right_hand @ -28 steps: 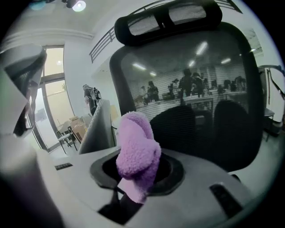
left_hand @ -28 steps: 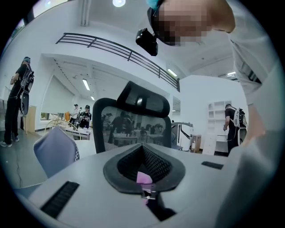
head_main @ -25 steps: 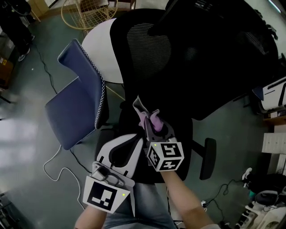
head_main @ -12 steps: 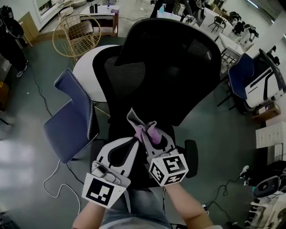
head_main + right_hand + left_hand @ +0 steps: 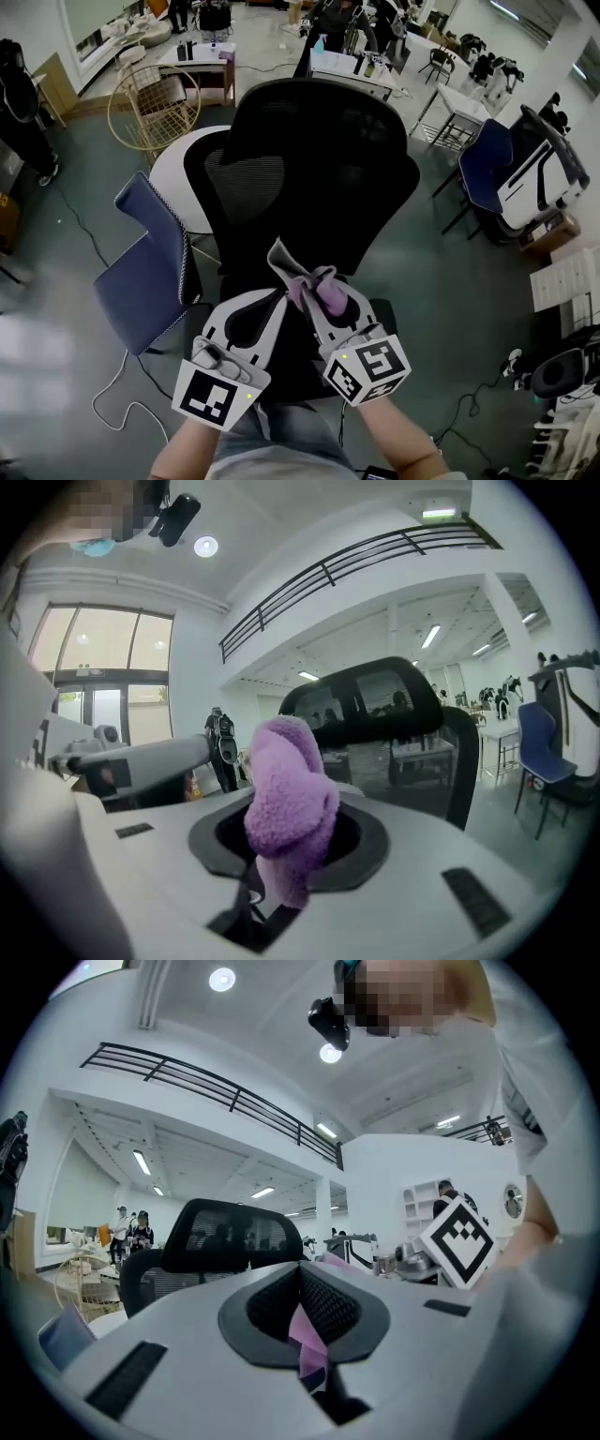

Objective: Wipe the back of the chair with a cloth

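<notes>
Just short of the chair back (image 5: 323,159), both grippers point forward side by side. The right gripper (image 5: 319,292) is clamped on the bunched purple cloth (image 5: 314,279). The left gripper (image 5: 279,298) has its jaws closed too, pinching a thin fold of the same cloth. The back stands upright directly ahead of the jaws, not yet touched. The right gripper carries the bulk of the cloth and appears better placed to lead the wipe.

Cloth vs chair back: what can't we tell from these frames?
- Contact: in the head view the cloth overlaps the chair back from above; touching or apart, cannot tell.
- Cloth size: bunched in the right gripper, rest hidden between its jaws.
- Hold of the left gripper: only a pink sliver shows between its jaws.
- Dust on that back: too dark.
</notes>
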Demonstrator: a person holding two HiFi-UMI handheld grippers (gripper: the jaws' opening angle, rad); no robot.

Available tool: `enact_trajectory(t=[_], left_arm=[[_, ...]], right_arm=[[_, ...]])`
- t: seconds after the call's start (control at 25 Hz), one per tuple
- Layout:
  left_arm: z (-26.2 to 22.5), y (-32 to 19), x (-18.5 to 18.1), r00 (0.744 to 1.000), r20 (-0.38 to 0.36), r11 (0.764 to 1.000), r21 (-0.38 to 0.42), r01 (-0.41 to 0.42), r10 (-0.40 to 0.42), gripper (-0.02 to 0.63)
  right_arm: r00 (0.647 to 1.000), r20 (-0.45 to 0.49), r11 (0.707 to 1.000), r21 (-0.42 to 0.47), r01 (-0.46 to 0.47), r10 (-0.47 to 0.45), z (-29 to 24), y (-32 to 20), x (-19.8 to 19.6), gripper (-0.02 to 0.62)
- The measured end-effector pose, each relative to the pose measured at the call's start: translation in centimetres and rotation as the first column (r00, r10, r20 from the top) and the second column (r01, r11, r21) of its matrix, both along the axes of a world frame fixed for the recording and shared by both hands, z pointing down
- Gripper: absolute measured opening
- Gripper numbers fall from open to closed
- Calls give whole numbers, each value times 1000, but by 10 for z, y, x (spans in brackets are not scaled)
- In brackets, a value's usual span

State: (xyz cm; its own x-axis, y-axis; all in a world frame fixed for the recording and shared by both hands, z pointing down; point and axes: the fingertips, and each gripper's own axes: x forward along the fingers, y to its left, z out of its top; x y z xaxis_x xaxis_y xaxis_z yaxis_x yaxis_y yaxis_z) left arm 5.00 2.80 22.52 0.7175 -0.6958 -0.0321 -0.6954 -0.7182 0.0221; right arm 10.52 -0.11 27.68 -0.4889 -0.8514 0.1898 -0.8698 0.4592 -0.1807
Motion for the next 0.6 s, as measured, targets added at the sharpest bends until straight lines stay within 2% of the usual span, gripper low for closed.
enact_trajectory(t=[0.24, 0.6], left_arm=[[-15, 6, 22, 1000, 20, 999, 30, -14, 13, 12], [-24, 0, 33, 998, 54, 998, 69, -11, 8, 12]], right_arm=[[998, 56, 996, 88, 21, -26, -44, 15, 20, 112], [992, 100, 993, 105, 62, -72, -55, 12, 27, 114]])
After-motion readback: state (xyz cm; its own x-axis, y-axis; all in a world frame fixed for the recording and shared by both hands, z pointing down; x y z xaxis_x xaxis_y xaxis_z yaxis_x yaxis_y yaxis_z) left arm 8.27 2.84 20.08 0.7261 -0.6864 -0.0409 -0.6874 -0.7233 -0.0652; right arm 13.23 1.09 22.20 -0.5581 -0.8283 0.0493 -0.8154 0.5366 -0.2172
